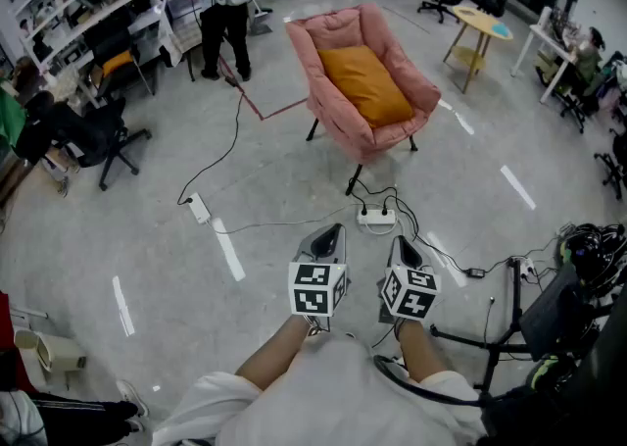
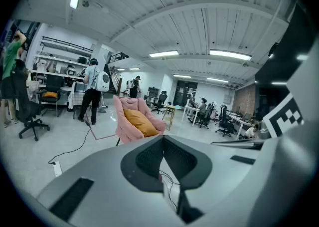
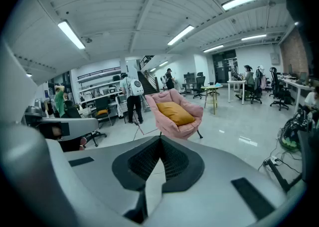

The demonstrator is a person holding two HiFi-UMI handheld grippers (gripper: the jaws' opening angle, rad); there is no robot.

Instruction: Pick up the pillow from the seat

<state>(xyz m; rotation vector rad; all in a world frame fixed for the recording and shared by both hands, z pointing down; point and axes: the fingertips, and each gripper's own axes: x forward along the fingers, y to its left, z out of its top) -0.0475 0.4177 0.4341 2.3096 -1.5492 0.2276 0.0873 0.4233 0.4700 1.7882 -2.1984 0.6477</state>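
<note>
The orange pillow (image 1: 367, 84) lies on the seat of the pink chair (image 1: 333, 37), far off across the grey floor (image 1: 147, 238). Its top end rests against the chair's back.

Both grippers are near, low in the head view. They sit side by side, well apart from the chair. The left gripper (image 1: 333, 230) has its two jaws pressed together, with nothing between them. The right gripper (image 1: 402, 243) is the same: jaws together and nothing in them. In the head view the marker cubes cover most of each gripper, so only the tips stick out.

A white power strip (image 1: 376, 218) lies on the floor between the grippers and the chair. Thin black wires (image 1: 387, 197) run from it.

In the left gripper view, the gripper's own grey body hides the chair's legs.

Far to the left stands a person with a white backpack (image 1: 220, 3). The top of that person is cut off by the edge of the head view.
</note>
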